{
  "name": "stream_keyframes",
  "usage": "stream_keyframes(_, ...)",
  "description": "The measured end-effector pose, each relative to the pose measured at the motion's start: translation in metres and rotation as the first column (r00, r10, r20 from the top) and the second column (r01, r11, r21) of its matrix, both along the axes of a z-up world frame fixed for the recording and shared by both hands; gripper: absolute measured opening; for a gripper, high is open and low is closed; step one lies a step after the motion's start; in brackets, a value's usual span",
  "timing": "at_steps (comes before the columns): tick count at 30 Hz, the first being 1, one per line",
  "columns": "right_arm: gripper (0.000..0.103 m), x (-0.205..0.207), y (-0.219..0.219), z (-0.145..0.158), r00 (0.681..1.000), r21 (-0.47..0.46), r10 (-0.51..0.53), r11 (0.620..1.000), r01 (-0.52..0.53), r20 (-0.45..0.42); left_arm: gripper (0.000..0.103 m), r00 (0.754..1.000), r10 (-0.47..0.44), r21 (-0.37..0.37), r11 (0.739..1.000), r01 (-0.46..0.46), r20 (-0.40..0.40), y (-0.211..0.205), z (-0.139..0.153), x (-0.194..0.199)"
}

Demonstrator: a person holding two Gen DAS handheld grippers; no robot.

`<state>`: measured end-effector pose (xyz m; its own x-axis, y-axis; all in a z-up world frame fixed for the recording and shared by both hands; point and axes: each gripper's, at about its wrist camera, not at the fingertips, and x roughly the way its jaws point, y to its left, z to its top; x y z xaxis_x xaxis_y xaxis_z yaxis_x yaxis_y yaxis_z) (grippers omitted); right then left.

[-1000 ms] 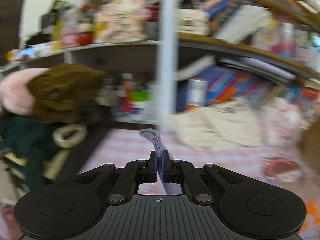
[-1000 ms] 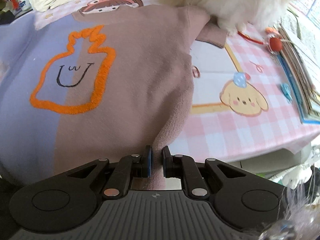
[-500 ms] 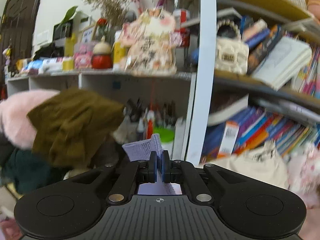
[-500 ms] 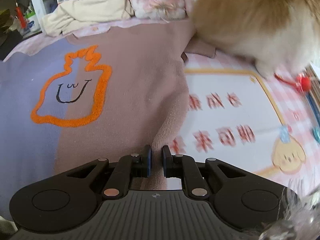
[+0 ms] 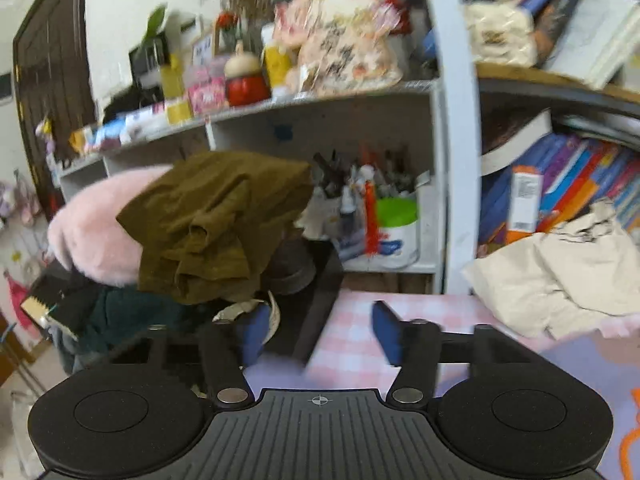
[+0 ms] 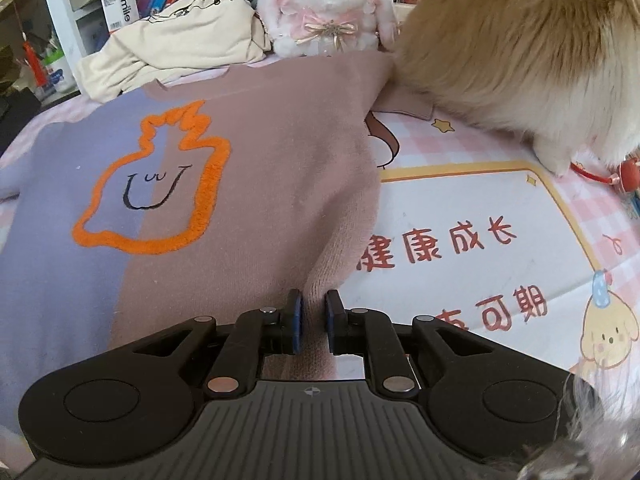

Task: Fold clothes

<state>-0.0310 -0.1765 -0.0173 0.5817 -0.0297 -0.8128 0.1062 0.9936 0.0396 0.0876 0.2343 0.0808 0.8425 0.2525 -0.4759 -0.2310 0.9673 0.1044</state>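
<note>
A lilac and dusty-pink sweater [image 6: 248, 184] with an orange flame-outline face lies spread on the pink checked table cover [image 6: 460, 216]. My right gripper [image 6: 312, 320] is shut on the sweater's pink edge, which rises in a ridge between the pads. A corner of the lilac side shows at the lower right of the left wrist view [image 5: 600, 364]. My left gripper [image 5: 318, 334] is open and empty above the table's left edge, facing the shelves.
A furry tan animal [image 6: 520, 48] sits on the sweater's far right corner. A plush bunny [image 6: 324, 4] and a cream garment [image 6: 180, 36] lie at the back. A clothes heap [image 5: 208, 224] and shelves [image 5: 320, 96] stand to the left.
My left gripper has opened and let go of the lilac sweater edge, then swung down toward the table. My right gripper keeps its grip and has shifted back, bringing the bunny into view.
</note>
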Motion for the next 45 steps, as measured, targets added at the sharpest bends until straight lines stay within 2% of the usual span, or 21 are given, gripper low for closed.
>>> stream_keyframes(3,0.013,-0.001,-0.001,0.000,1.000,0.007,-0.002,1.000,0.002,-0.002,0.061,0.990,-0.124,-0.148,0.982,0.114,-0.061,-0.018,-0.022,-0.024)
stream_keyframes(5,0.013,-0.001,-0.005,0.001,1.000,0.019,0.000,1.000,0.000,-0.010,0.061,0.971,-0.203,-0.237,0.957,0.168,-0.130,-0.039,-0.045,-0.038)
stream_keyframes(6,0.013,-0.003,-0.007,0.001,1.000,0.029,-0.001,1.000,0.001,-0.019,0.061,0.961,-0.223,-0.254,0.951,0.177,-0.166,-0.050,-0.056,-0.045)
stream_keyframes(10,0.014,-0.013,-0.011,0.001,0.999,0.049,0.009,0.999,-0.007,-0.044,0.061,0.930,-0.257,-0.287,0.941,0.179,-0.263,-0.077,-0.087,-0.069)
stream_keyframes(13,0.015,-0.018,-0.012,0.000,0.999,0.056,0.013,0.998,-0.010,-0.042,0.060,0.911,-0.261,-0.255,0.950,0.182,-0.319,-0.082,-0.101,-0.076)
stream_keyframes(16,0.015,-0.019,-0.012,-0.001,0.999,0.055,0.013,0.998,-0.011,-0.035,0.057,0.904,-0.244,-0.238,0.957,0.166,-0.351,-0.079,-0.112,-0.076)
stream_keyframes(19,0.015,-0.020,-0.011,-0.002,1.000,0.036,0.012,0.999,-0.011,-0.023,0.042,0.907,-0.258,-0.239,0.953,0.184,-0.332,-0.079,-0.111,-0.074)
stream_keyframes(21,0.014,-0.021,-0.009,-0.002,1.000,0.028,0.014,1.000,-0.013,-0.017,0.015,0.898,-0.299,-0.256,0.941,0.221,-0.324,-0.084,-0.110,-0.071)
stream_keyframes(22,0.014,-0.021,-0.008,-0.002,1.000,0.024,0.017,1.000,-0.016,-0.014,0.008,0.897,-0.303,-0.253,0.941,0.226,-0.323,-0.086,-0.110,-0.071)
stream_keyframes(25,0.014,-0.019,-0.002,-0.001,0.999,0.014,0.047,0.999,-0.047,0.001,0.008,0.897,-0.302,-0.238,0.943,0.232,-0.323,-0.093,-0.110,-0.072)
stream_keyframes(28,0.016,-0.018,-0.012,0.004,1.000,0.066,0.015,0.998,-0.016,0.022,0.012,0.902,-0.286,-0.204,0.952,0.229,-0.323,-0.099,-0.104,-0.075)
stream_keyframes(30,0.025,-0.018,-0.021,0.008,0.999,0.110,-0.018,0.994,0.014,0.036,0.012,0.914,-0.285,-0.191,0.952,0.237,-0.288,-0.103,-0.096,-0.080)
stream_keyframes(32,0.026,-0.014,-0.032,0.012,0.997,0.139,-0.062,0.989,0.053,0.055,0.015,0.914,-0.320,-0.208,0.939,0.273,-0.248,-0.110,-0.089,-0.084)
stream_keyframes(34,0.026,-0.005,-0.044,0.015,0.992,0.145,-0.099,0.986,0.087,0.076,0.021,0.904,-0.358,-0.227,0.924,0.307,-0.235,-0.120,-0.087,-0.086)
stream_keyframes(39,0.026,0.026,-0.075,0.024,0.982,0.137,-0.140,0.983,0.122,0.129,0.027,0.867,-0.405,-0.216,0.910,0.353,-0.289,-0.148,-0.098,-0.091)
stream_keyframes(41,0.026,0.042,-0.089,0.025,0.980,0.131,-0.135,0.984,0.117,0.145,0.032,0.862,-0.393,-0.202,0.917,0.343,-0.320,-0.157,-0.102,-0.091)
stream_keyframes(44,0.027,0.072,-0.113,0.021,0.979,0.148,-0.142,0.982,0.121,0.146,0.038,0.868,-0.354,-0.193,0.933,0.303,-0.347,-0.166,-0.104,-0.092)
stream_keyframes(45,0.027,0.082,-0.122,0.018,0.979,0.159,-0.148,0.979,0.125,0.140,0.046,0.873,-0.338,-0.190,0.939,0.287,-0.352,-0.170,-0.104,-0.093)
